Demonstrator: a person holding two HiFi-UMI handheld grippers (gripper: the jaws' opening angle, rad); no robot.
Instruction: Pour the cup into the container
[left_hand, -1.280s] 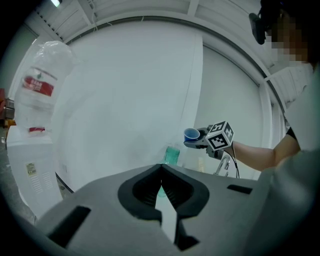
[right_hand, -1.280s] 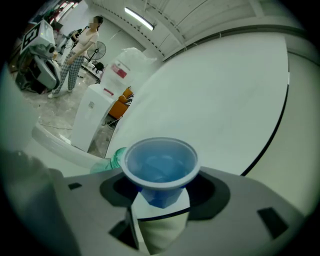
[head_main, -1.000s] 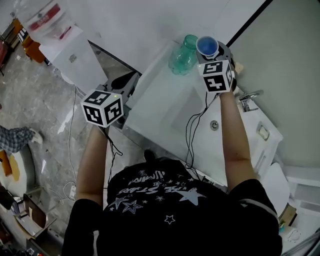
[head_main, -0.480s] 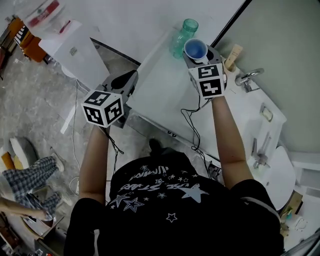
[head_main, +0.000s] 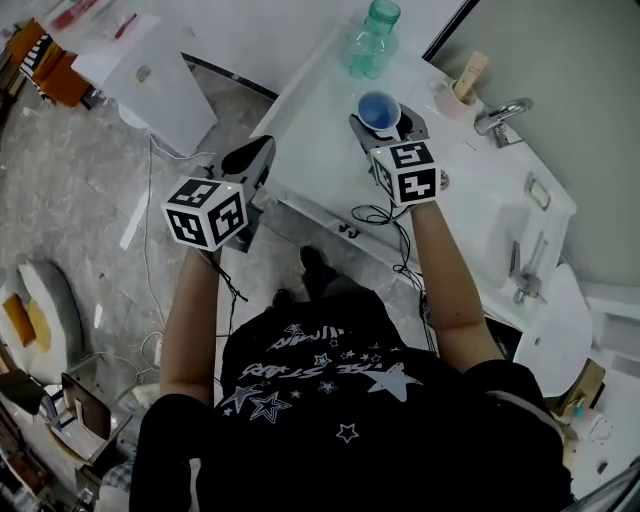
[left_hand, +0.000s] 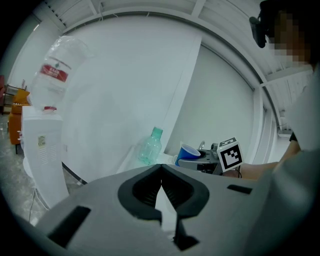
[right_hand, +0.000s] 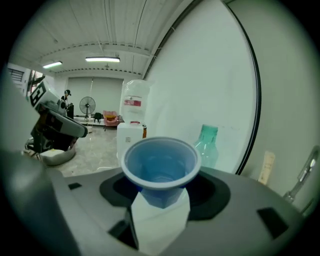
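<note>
A blue plastic cup (head_main: 379, 108) stands upright in my right gripper (head_main: 386, 128), whose jaws are shut on its lower body, above the white counter (head_main: 320, 150). In the right gripper view the cup (right_hand: 160, 162) fills the middle between the jaws of the right gripper (right_hand: 160, 202), and I cannot tell whether anything is in it. A clear green bottle (head_main: 372, 40) stands at the counter's far edge, beyond the cup and apart from it. My left gripper (head_main: 257, 152) hangs off the counter's left edge, shut and holding nothing. Its own view shows the bottle (left_hand: 151, 146) and the cup (left_hand: 188, 152) ahead.
A faucet (head_main: 497, 114) and a sink (head_main: 520, 200) lie to the right of the cup. A small holder with a wooden stick (head_main: 464, 80) stands near the wall. A water dispenser (left_hand: 42, 145) is on the floor to the left. Cables hang from the counter's front edge.
My right gripper has drawn the cup back from the bottle toward the near side of the counter. The left gripper has stayed where it was.
</note>
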